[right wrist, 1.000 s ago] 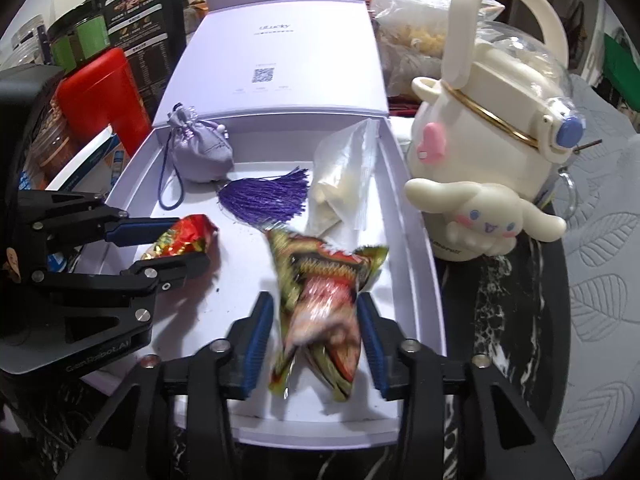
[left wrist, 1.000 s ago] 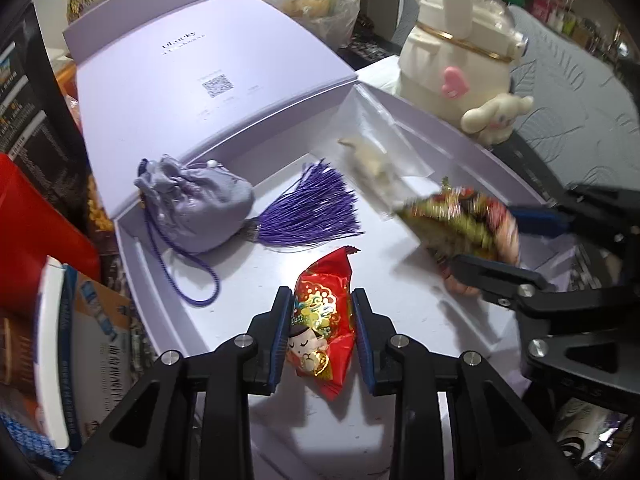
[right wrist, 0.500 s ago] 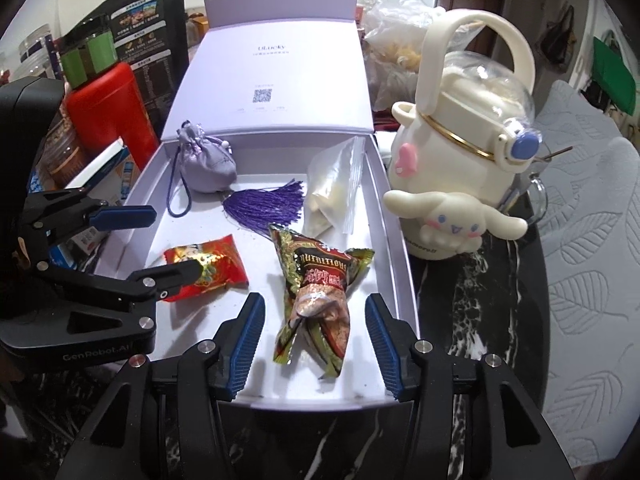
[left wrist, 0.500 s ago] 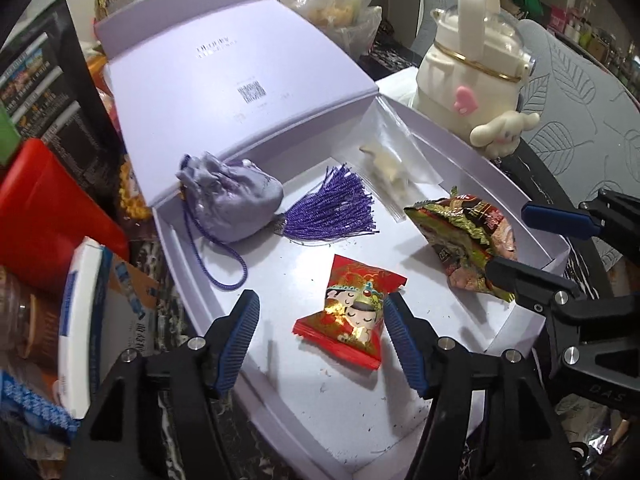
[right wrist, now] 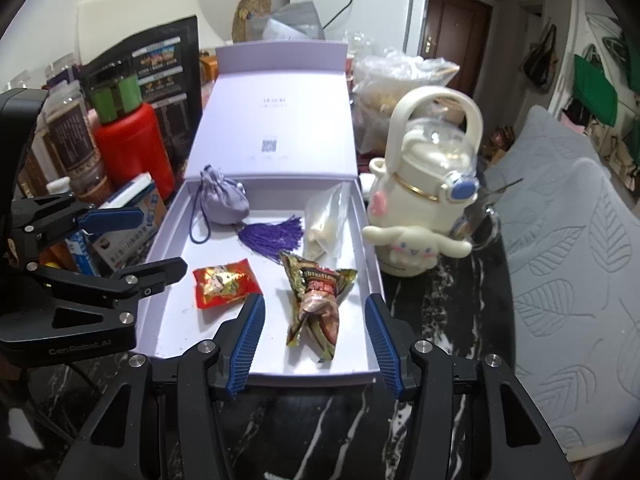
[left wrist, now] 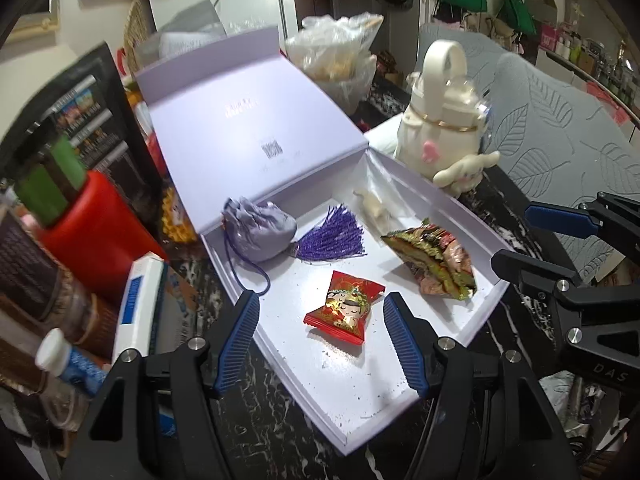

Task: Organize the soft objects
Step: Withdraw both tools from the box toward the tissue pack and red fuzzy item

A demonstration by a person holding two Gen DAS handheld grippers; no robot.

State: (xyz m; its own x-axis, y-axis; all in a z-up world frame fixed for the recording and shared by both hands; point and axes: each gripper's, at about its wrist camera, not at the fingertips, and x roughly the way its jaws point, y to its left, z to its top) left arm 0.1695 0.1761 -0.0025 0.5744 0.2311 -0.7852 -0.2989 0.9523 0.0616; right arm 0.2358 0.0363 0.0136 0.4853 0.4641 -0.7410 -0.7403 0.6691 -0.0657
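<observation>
My left hand-held gripper [left wrist: 320,320] hangs w/ jaws apart, nothing btwn pads. Red candy packet [left wrist: 345,307] lies flat in lavender box [left wrist: 472,320], near-centre. Crinkled snack bag [left wrist: 434,262] to its right. Purple pouch [left wrist: 258,232] far left, tassel [left wrist: 336,236] beside it. Right hand-held gripper [left wrist: 516,236] at right edge, empty.

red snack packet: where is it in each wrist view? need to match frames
Left wrist: red snack packet lies low centre on the box floor, between the left hand-held gripper's open fingers.
Right wrist: red snack packet sits left of centre, beside the left finger.
Shared landmark: purple tassel, behind it in both.
</observation>
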